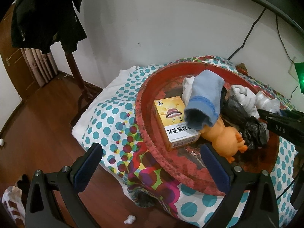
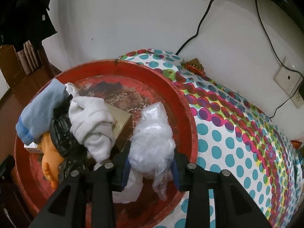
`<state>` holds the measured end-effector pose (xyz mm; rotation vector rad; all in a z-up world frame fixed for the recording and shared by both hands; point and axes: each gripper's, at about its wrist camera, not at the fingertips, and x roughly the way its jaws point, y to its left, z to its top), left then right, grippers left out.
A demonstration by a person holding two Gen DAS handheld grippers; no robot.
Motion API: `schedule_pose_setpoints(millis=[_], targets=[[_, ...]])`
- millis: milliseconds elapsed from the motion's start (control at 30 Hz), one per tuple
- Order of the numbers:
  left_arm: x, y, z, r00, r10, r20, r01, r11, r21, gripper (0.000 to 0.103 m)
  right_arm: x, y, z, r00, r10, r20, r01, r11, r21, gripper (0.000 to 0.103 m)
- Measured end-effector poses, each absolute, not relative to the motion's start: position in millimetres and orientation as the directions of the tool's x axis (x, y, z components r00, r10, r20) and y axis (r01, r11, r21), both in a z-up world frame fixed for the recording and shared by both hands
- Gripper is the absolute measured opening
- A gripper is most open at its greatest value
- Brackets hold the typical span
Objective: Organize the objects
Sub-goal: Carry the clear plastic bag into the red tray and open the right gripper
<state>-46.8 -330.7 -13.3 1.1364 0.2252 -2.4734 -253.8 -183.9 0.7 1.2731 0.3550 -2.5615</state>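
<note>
Left tongs [image 1: 152,169] stand spread wide, pinching nothing, above the near rim of the red tray [image 1: 141,121] on the dotted cloth [image 1: 112,112]. Beyond them the tray holds a yellow box [image 1: 173,122], a blue sock [image 1: 204,102] draped over an orange toy [image 1: 226,138], and a black bag [image 1: 247,123].

Right tongs [image 2: 152,163] pinch a clear plastic bag [image 2: 153,138] over the tray [image 2: 188,114], just beside a white cloth [image 2: 93,123] resting on a gold box [image 2: 121,121].
</note>
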Motion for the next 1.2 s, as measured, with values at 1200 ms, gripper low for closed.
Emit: schedule_pose_setpoints(millis=[1200], targets=[[-48, -299, -9, -0.628, -0.250, -0.737, 0.333, -0.942, 0.036, 0.103, -125, -177, 14, -0.595, -0.238, -0.768, 0.394, -0.919, -0.020, 0.068]])
